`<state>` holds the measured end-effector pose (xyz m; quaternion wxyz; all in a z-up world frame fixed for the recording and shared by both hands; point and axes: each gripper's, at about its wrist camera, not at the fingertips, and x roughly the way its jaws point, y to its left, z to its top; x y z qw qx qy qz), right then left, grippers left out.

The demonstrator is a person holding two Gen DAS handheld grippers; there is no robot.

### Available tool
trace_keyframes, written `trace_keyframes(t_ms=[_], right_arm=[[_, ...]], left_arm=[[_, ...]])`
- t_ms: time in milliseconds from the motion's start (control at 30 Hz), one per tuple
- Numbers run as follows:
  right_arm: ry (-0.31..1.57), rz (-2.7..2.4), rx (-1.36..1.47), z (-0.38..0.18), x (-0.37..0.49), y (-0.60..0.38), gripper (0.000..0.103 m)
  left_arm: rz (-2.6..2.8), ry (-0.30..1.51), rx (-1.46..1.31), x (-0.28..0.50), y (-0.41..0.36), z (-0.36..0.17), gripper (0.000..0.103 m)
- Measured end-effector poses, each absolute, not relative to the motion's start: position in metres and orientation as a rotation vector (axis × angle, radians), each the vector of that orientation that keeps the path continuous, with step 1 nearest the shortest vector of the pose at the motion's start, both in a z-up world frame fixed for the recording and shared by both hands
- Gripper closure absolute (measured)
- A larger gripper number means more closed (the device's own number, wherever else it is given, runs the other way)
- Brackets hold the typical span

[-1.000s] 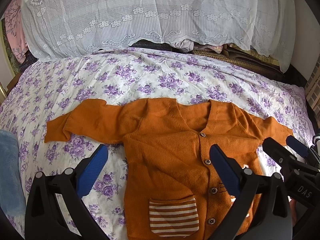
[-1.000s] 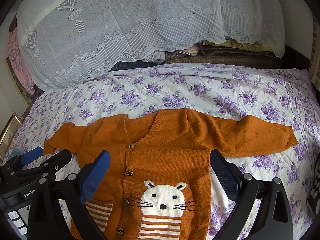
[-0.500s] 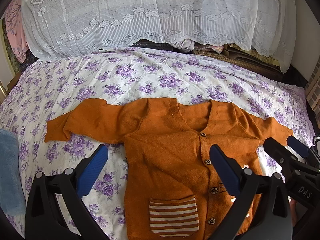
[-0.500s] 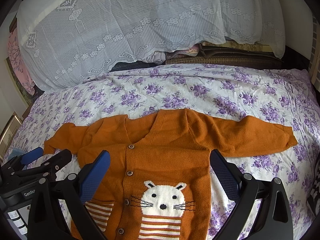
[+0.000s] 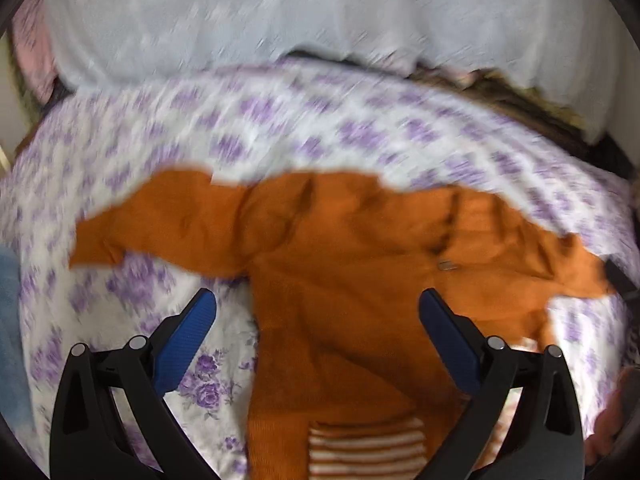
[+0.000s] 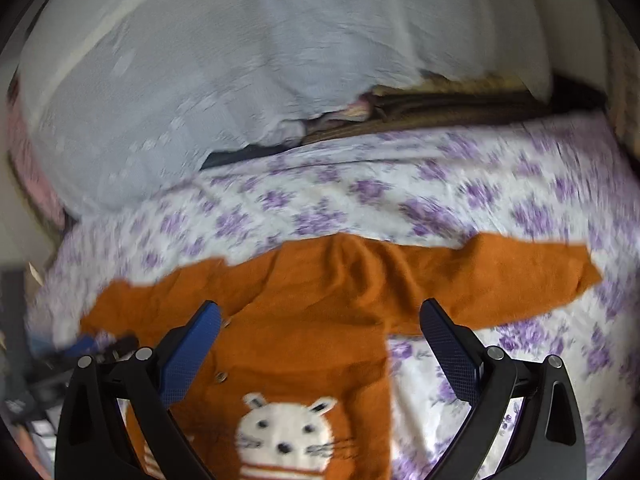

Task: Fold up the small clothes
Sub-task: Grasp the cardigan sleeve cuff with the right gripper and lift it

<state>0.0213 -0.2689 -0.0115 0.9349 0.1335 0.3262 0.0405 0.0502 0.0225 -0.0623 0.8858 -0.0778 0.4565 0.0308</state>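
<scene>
An orange knit cardigan (image 5: 352, 280) lies spread face up on a bed (image 5: 280, 128) covered by a white sheet printed with purple flowers, both sleeves stretched out to the sides. Its button front is closed, a striped pocket (image 5: 366, 448) sits near the hem on one side, and a white cat face (image 6: 286, 432) is knitted into the other side.

The left hand-held gripper (image 5: 318, 336) hangs above the cardigan's lower body with its blue-padded fingers (image 5: 186, 344) spread wide; one finger is over bare sheet beside the garment, the other over the orange knit, and nothing is between them.

The right hand-held gripper (image 6: 320, 344) is likewise wide apart and grasps nothing, one finger (image 6: 192, 352) over the buttoned front and the other over the sheet just below the outstretched sleeve (image 6: 520, 280). Whether either tool touches the fabric cannot be told.

Both views are smeared by motion blur. The left tool shows as a dark blur at the left edge of the right wrist view.

Behind the bed, a white lace cloth (image 6: 240, 80) drapes over stacked items, and a light blue cloth (image 5: 10, 320) lies at the sheet's left edge.
</scene>
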Motion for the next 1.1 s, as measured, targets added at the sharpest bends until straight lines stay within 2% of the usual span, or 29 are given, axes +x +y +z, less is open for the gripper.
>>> trace_keyframes(t_ms=[133,333,433,500,833,933,967,1000,1033,1100], right_arm=[[0.678,-0.03,0.542,-0.045,0.027,-0.352,0.003],[0.672,-0.098,0.777,-0.086,0.016,-0.43,0.004],[0.654,-0.124,0.913,-0.105,0.017,-0.459,0.015],[0.639,-0.13,0.936,-0.11,0.02,-0.466,0.027],[0.57,-0.218,0.878,-0.115,0.068,-0.506,0.048],[0.554,-0.255,0.863,-0.118,0.076,-0.518,0.065],[0.55,-0.254,0.864,-0.118,0.076,-0.519,0.075],[0.536,-0.25,0.875,-0.119,0.073,-0.521,0.093],[0.508,-0.228,0.913,-0.118,0.067,-0.523,0.097],[0.433,-0.185,0.951,-0.106,0.053,-0.524,0.097]], left_arm=[[-0.002,1.125,-0.319,0.058,0.019,-0.099,0.004],[0.056,1.108,-0.205,0.066,0.022,-0.119,0.004],[0.029,1.034,-0.221,0.07,0.016,-0.122,0.004],[0.024,1.0,-0.211,0.075,0.008,-0.123,0.004],[-0.008,0.916,-0.222,0.071,-0.004,-0.098,0.004],[-0.025,0.903,-0.163,0.071,-0.019,-0.089,0.004],[-0.032,0.913,-0.133,0.073,-0.027,-0.088,0.004],[-0.035,0.922,-0.115,0.076,-0.033,-0.088,0.004],[-0.036,0.933,-0.096,0.078,-0.039,-0.089,0.004],[-0.03,0.957,-0.034,0.081,-0.052,-0.091,0.004]])
